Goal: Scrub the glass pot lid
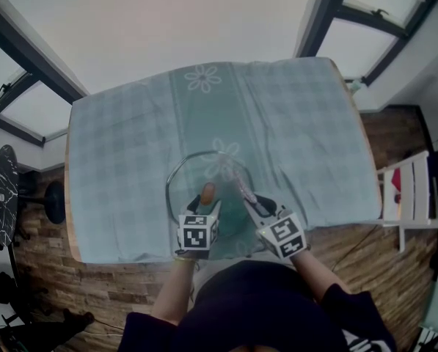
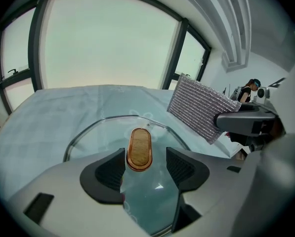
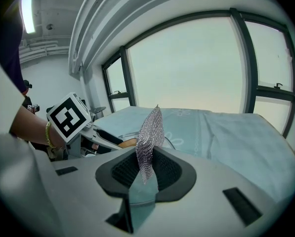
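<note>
On the cloth-covered tabletop [image 1: 130, 138] we list one glass pot lid [image 1: 226, 171], its wooden knob [image 2: 139, 148] between the left gripper's [image 2: 145, 164] wide-open jaws; the right gripper's [image 3: 146, 169] jaws pinch a chainmail scrubber [image 3: 151, 132]

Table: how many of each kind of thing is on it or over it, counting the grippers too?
Round glass pot lid with wooden handle: 1
Silver metal-mesh scrubbing cloth: 1
Pale blue checked tablecloth: 1
Grippers: 2 (left gripper, right gripper)
Total: 5
</note>
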`<action>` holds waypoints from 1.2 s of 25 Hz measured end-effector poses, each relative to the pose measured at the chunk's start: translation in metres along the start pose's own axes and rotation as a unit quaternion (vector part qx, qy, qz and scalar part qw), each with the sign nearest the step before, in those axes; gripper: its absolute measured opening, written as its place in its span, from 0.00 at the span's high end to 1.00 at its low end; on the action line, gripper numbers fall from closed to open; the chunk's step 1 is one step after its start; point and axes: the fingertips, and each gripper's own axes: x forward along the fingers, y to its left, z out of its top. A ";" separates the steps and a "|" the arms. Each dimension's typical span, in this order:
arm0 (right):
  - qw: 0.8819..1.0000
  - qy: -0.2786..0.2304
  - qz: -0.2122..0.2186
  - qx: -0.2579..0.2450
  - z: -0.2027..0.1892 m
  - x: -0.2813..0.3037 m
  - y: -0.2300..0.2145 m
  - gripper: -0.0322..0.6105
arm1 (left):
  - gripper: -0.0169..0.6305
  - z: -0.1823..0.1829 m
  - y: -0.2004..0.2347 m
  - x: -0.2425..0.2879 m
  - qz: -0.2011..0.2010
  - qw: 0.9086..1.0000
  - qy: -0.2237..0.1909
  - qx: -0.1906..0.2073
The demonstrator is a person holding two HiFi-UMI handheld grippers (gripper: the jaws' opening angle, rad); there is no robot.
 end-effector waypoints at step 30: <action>1.000 0.002 0.021 0.010 0.001 0.018 -0.032 0.83 | 0.72 0.011 0.017 0.038 0.072 0.997 0.004 0.041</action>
